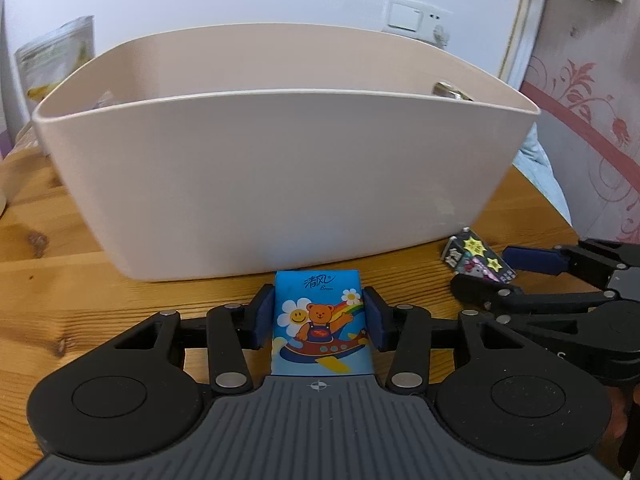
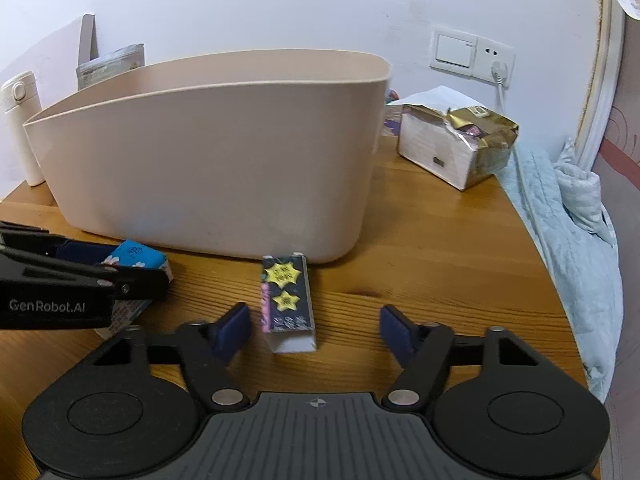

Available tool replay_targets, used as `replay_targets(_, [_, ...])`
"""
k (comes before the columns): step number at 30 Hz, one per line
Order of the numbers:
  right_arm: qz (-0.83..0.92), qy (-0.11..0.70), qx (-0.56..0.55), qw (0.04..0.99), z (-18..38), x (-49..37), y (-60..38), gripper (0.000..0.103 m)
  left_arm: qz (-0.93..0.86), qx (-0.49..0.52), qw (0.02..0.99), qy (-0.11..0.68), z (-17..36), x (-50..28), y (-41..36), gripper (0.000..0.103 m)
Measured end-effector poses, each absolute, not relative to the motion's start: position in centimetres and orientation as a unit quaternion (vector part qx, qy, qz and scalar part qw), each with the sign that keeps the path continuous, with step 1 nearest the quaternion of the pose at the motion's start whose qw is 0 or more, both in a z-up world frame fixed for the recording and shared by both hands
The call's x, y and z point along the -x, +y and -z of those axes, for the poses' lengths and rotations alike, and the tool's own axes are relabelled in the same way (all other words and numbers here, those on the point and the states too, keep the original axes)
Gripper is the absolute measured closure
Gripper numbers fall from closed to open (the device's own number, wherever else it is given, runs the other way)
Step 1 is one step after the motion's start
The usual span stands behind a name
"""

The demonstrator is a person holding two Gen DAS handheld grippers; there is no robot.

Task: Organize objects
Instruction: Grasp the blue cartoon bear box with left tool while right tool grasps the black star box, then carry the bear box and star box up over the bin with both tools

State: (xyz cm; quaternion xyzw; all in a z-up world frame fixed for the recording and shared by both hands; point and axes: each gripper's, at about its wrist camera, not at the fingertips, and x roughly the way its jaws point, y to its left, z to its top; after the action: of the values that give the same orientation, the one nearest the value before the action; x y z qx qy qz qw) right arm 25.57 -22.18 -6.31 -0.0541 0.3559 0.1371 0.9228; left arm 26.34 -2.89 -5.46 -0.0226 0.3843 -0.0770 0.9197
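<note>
Tissue pack (image 1: 322, 322), likely light and squashy, lies on the table (image 1: 80, 288) before the bin (image 1: 280, 184), pinched across its long sides by the left gripper (image 1: 319, 320); the right gripper (image 2: 315, 330) stands spread around the dark pack (image 2: 287, 300).

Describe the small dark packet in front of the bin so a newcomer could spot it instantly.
Start at the big beige bin on the wooden table. Just before its front wall lies the dark packet, between the right gripper's open fingers. Yellow star stickers and a pink edge distinguish it from the blue cartoon-bear tissue pack beside it.

A white flask (image 2: 22, 128) stands beside a torn gold box (image 2: 456, 144).
</note>
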Motion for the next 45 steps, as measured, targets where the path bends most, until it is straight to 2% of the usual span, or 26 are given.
replay_targets(4, [-0.143, 0.352, 0.057, 0.923, 6.2, -25.4, -21.3, 0.064, 0.069, 0.030, 0.920, 0.385, 5.4, -25.9, -1.4, 0.056])
replay_targets(6, [-0.148, 0.349, 0.059, 0.923, 6.2, -25.2, -20.8, 0.080, 0.061, 0.032, 0.921, 0.383, 5.4, -25.7, -0.9, 0.056])
replay_targets(25, [-0.165, 0.356, 0.037, 0.919, 5.4, -22.6, -19.4, 0.081, 0.058, 0.034, 0.921, 0.384, 4.8, -23.7, 1.5, 0.057])
replay_targets(45, [-0.155, 0.290, 0.021, 0.944, -1.3, -19.4, -21.2, 0.081, 0.068, 0.017, 0.943, 0.325, -1.2, -20.6, 4.5, 0.057])
